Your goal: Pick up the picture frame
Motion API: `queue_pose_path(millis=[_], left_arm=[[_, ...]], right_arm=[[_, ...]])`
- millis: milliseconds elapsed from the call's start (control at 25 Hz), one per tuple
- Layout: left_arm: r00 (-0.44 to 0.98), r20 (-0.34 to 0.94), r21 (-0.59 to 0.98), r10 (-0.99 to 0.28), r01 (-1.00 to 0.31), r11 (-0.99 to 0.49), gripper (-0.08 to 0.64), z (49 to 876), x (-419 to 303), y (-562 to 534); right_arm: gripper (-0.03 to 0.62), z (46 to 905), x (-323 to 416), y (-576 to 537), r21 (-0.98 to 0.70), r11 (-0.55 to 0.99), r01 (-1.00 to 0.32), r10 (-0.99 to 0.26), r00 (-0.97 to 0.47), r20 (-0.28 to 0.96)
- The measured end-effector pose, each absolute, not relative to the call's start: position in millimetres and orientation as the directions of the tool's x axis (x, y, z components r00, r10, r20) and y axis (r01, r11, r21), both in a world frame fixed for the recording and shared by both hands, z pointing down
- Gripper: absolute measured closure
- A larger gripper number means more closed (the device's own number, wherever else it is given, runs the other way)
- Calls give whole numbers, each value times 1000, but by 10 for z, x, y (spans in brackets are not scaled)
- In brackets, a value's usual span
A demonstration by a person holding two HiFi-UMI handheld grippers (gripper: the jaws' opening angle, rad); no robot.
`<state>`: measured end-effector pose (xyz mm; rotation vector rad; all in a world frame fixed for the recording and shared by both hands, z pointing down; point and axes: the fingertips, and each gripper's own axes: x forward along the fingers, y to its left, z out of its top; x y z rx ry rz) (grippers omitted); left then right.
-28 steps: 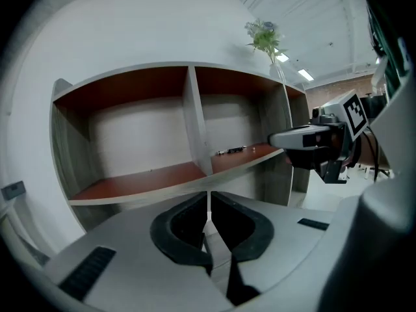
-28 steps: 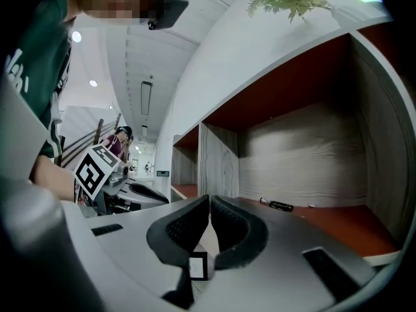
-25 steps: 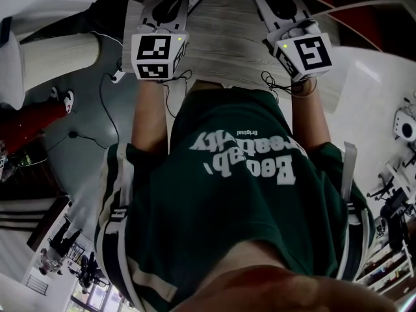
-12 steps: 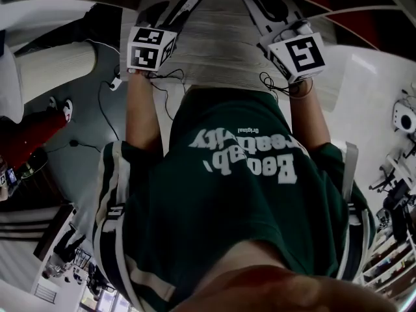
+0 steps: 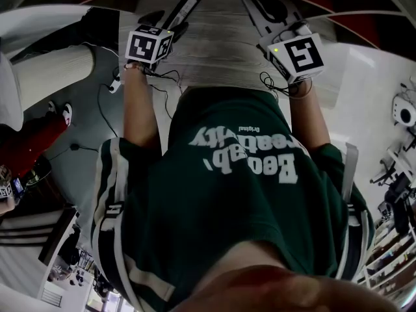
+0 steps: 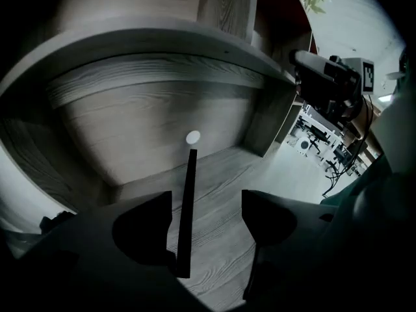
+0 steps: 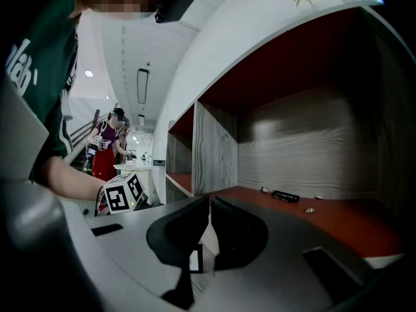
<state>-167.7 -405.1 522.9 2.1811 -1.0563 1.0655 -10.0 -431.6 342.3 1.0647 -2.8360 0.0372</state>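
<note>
Two grippers at a grey wood shelf point(image 6: 227, 239), one in each hand. Around the left gripper point(image 6: 207, 199): back wall point(image 6: 143, 129) with a small white dot point(image 6: 193, 137) straight ahead, upper board point(image 6: 162, 44) overhead, upright divider point(image 6: 270, 119) at the right side. Past the divider, open room, and the right gripper point(image 7: 209, 203) well apart. Before that one, a red shelf point(image 7: 338, 220) with a small dark stick-like thing point(image 7: 285, 196); its fingers closed together, only a thin slit. Left fingers wide, just been opening. Between them the picture frame point(image 6: 187, 213): thin, dark, straight, seen edge-on, on the grey shelf, close beside the left finger, clear of the right one.
</note>
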Motion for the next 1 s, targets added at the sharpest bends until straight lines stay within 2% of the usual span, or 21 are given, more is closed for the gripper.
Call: queue_pose_path(millis=[320,840,880,920,1000], left_arm=[[371,887,131,-274,-773,-621,225,5699,-1649,-3938],[323,920,111,-221,-756,-645,225,6072,-1688,-3927],[291,930,79,-227,-757,-649,309,6089,-1743,-3938],[253,938,39,-239,-758,-651,499,6097,-1810,-3961],[204,946,-9,-253,-763,-646,528,6105,-1906,-3989]], right_arm=[[555,3489,-93,-4272,27,758,-652,-649,-749,135],[555,3505,-197,-4214,25,779,-626,-624,-772,125],[555,3496,-210,-4212,29,781,-624,-622,-773,124],[555,3488,-223,-4211,34,783,-622,-620,-774,124],[555,3474,-239,-4211,36,783,-621,-620,-775,120]])
